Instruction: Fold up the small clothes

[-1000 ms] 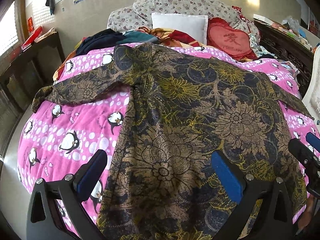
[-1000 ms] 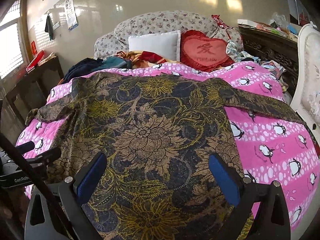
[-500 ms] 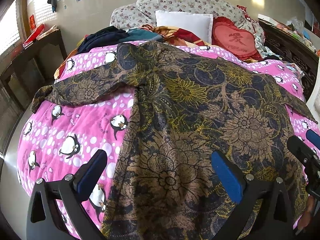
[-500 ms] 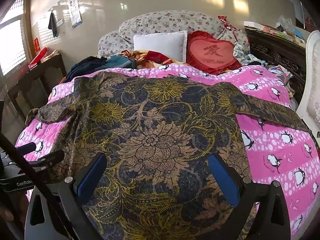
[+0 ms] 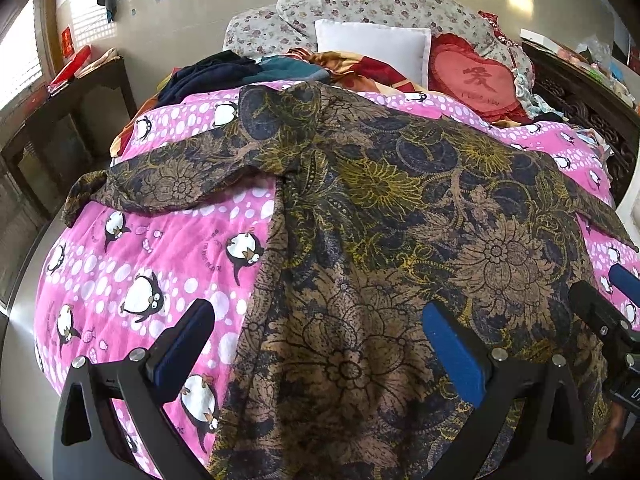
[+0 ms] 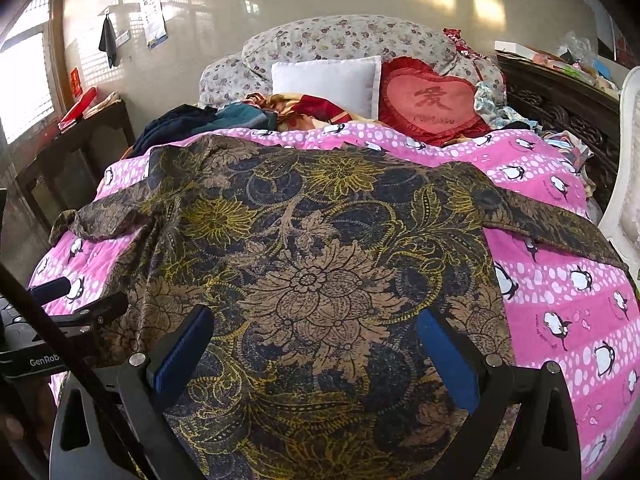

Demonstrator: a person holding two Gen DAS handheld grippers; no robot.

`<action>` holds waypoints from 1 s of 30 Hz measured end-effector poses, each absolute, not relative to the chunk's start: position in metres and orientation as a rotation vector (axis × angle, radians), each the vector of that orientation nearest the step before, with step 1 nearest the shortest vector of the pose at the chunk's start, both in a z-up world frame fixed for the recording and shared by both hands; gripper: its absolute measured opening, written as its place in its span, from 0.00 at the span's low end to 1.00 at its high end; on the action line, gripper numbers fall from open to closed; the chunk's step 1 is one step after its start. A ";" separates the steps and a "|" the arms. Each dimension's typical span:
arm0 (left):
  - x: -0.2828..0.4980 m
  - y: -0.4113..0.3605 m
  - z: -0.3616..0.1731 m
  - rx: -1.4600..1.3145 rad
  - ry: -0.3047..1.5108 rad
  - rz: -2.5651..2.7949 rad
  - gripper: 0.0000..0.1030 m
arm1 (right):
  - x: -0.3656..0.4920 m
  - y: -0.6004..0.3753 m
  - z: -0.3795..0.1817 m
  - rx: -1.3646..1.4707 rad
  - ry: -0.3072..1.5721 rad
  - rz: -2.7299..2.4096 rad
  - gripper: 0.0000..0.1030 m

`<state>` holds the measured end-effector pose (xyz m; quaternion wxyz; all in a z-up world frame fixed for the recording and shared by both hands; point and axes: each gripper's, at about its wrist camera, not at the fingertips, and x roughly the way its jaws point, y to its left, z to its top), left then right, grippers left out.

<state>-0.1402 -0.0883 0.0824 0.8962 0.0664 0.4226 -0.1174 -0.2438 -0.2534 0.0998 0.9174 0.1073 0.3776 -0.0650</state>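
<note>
A dark floral garment point(image 5: 384, 232) in navy, brown and yellow lies spread flat on the pink penguin quilt point(image 5: 132, 272), both sleeves stretched out sideways. It also shows in the right wrist view point(image 6: 312, 264). My left gripper point(image 5: 318, 340) is open and empty, hovering over the garment's lower left edge. My right gripper point(image 6: 316, 348) is open and empty over the garment's lower middle. The right gripper's fingers show at the right edge of the left wrist view point(image 5: 600, 312); the left gripper's fingers show at the left of the right wrist view point(image 6: 80, 312).
At the bed's head lie a white pillow point(image 6: 328, 80), a red heart cushion point(image 6: 432, 100), floral pillows point(image 6: 344, 36) and a heap of dark clothes point(image 6: 188, 120). A dark side table point(image 5: 68, 120) stands left; a carved dark cabinet point(image 6: 560, 104) and a white chair point(image 6: 624, 184) stand right.
Both grippers have moved slightly forward and up over the garment. They stay open. The garment has not moved.
</note>
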 end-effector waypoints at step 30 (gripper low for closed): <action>-0.126 -0.077 0.082 0.123 0.885 -0.215 1.00 | -0.220 -0.231 0.099 0.180 0.785 -0.099 1.00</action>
